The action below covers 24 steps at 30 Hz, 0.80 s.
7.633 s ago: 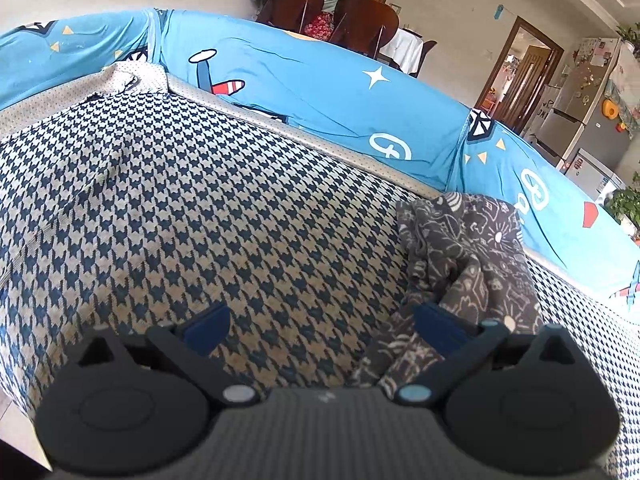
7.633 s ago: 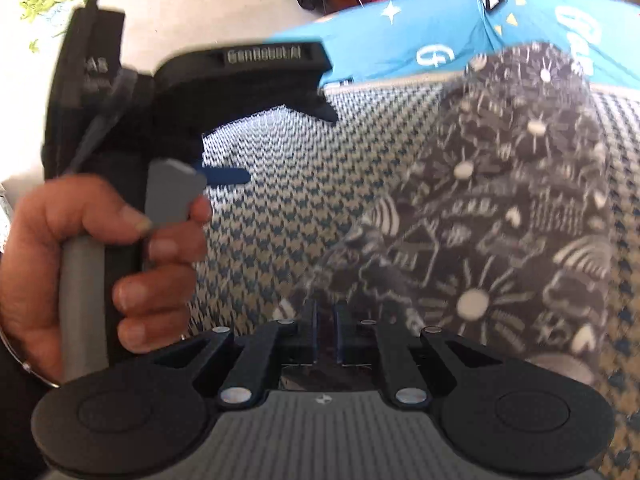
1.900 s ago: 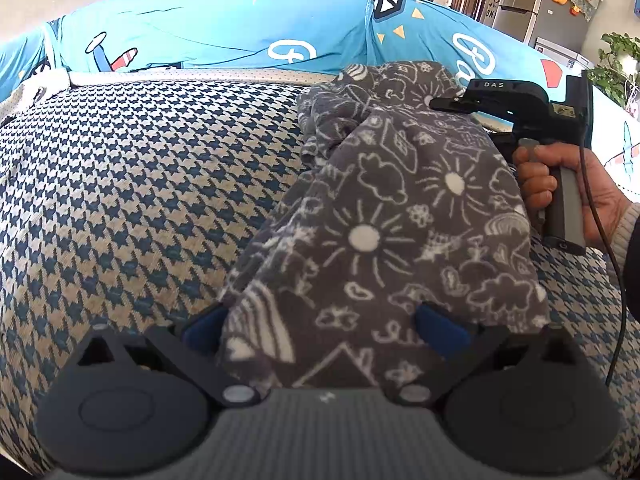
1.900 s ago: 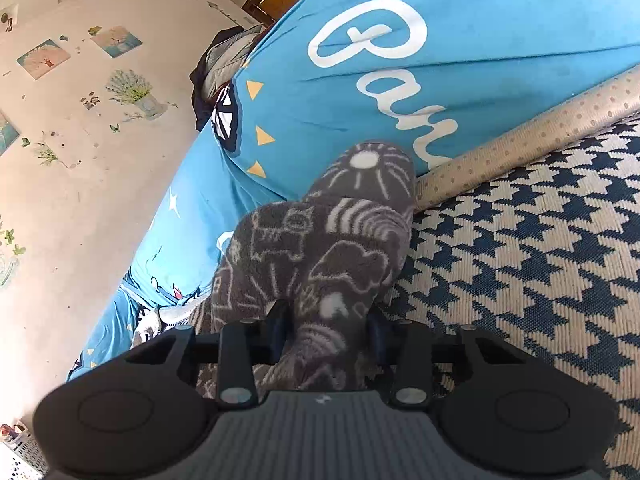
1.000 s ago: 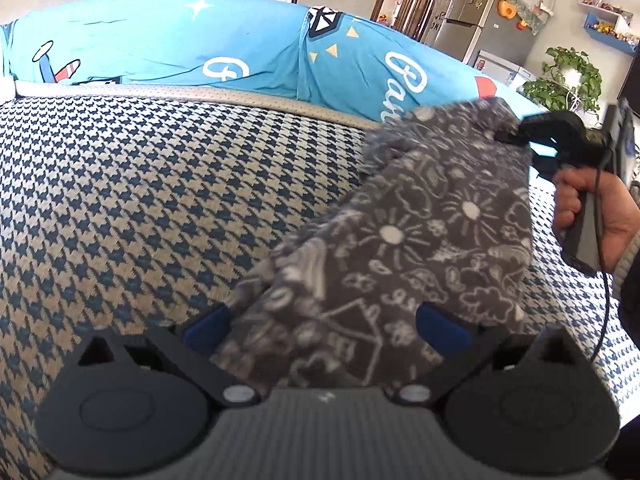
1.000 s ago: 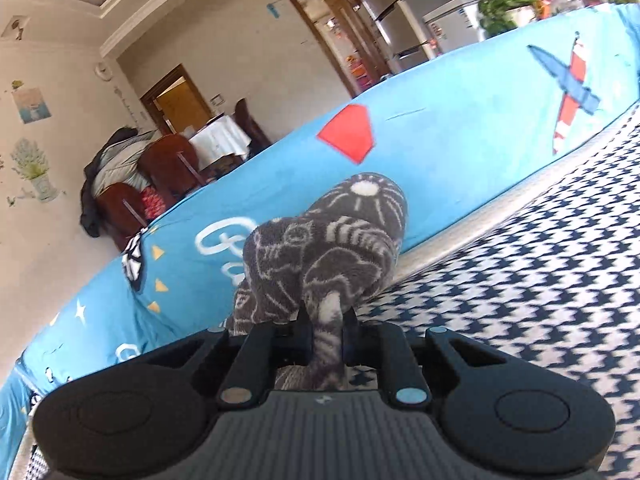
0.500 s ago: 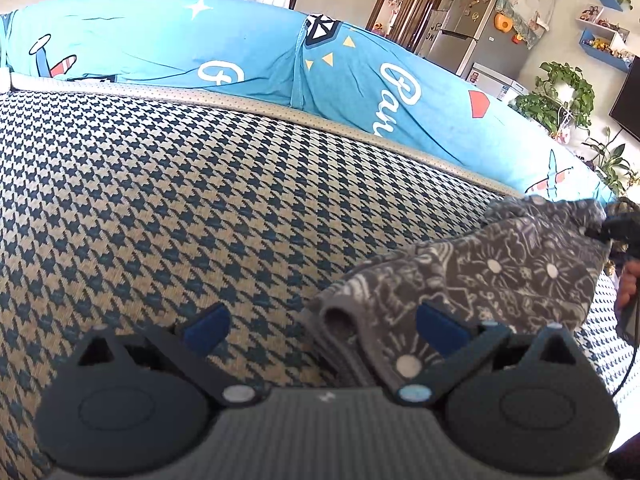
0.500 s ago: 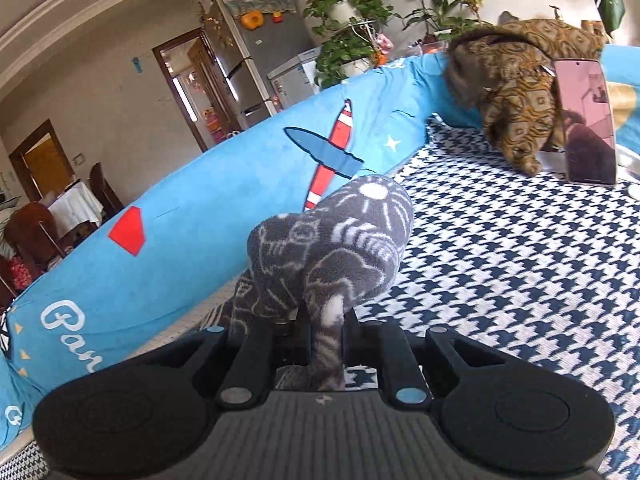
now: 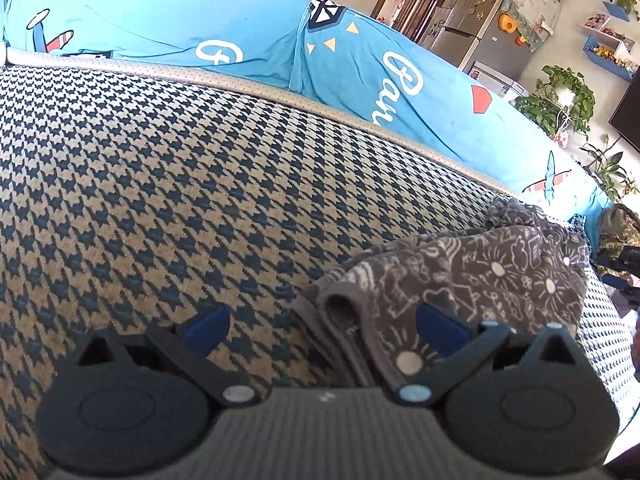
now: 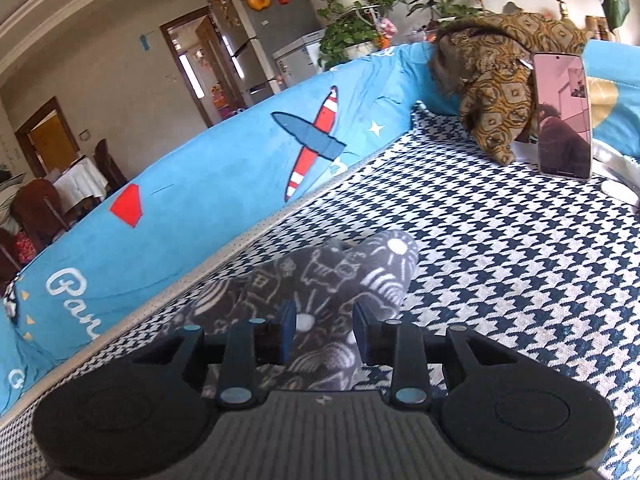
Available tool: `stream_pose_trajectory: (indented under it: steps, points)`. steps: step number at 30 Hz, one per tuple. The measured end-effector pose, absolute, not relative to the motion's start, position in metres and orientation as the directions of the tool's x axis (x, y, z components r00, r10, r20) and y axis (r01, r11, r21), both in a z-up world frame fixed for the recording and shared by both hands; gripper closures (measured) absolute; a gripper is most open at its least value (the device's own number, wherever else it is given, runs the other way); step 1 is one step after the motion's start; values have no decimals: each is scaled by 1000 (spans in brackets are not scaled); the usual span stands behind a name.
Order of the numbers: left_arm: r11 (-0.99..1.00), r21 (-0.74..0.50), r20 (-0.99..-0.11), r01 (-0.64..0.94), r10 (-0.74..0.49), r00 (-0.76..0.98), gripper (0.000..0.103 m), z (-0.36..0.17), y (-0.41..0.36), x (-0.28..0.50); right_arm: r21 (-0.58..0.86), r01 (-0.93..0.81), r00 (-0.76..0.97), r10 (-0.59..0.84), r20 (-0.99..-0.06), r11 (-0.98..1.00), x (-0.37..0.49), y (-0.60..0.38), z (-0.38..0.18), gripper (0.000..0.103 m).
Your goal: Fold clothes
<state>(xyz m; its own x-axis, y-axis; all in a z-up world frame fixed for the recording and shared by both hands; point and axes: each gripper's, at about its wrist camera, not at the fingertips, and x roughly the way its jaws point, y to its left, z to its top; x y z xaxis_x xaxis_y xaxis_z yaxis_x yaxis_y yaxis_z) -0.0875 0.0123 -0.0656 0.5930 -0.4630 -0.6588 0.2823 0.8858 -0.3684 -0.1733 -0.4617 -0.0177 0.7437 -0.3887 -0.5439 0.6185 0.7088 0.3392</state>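
The grey patterned garment (image 9: 472, 276) lies folded on the houndstooth sofa seat (image 9: 160, 184), in the lower right of the left wrist view, its long axis running from a rolled end near the bottom centre out toward the right edge, where the blue back cushion (image 9: 256, 44) curves down. The left tool (image 9: 324, 328) stands wide open and grips nothing: one blue pad rests over bare seat at lower left, the other sits over the near end of the garment at lower centre-right, so the cloth lies ahead and to the right of that tool rather than squarely between its pads. In the right wrist view the right tool (image 10: 324, 330) has just been opening; its jaws now stand a little apart with the far end of the garment (image 10: 332, 280) still lying between them, the pads no longer seeming to press it. From there the cloth stretches away toward the left of the frame along the foot of the cushion. A brown patterned garment (image 10: 500, 76) and a propped phone (image 10: 564, 116) sit well apart at upper right. Each tool is at one end of the garment, so I judge the next fold would bring one end over the other along that axis.
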Motion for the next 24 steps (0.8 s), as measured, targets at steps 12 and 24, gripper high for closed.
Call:
stream_pose_trajectory:
  steps: [12,24]
  points:
    - [913,-317,-688,256,-407,601,0,-77,12,-84,323,312,826,-87,-557,893,-187,-364,-27,72]
    - [915,-314,-689,253,-403,602,0,-76,17,-86,152,211,760,-64,-647,966,-187,-285,-80,71]
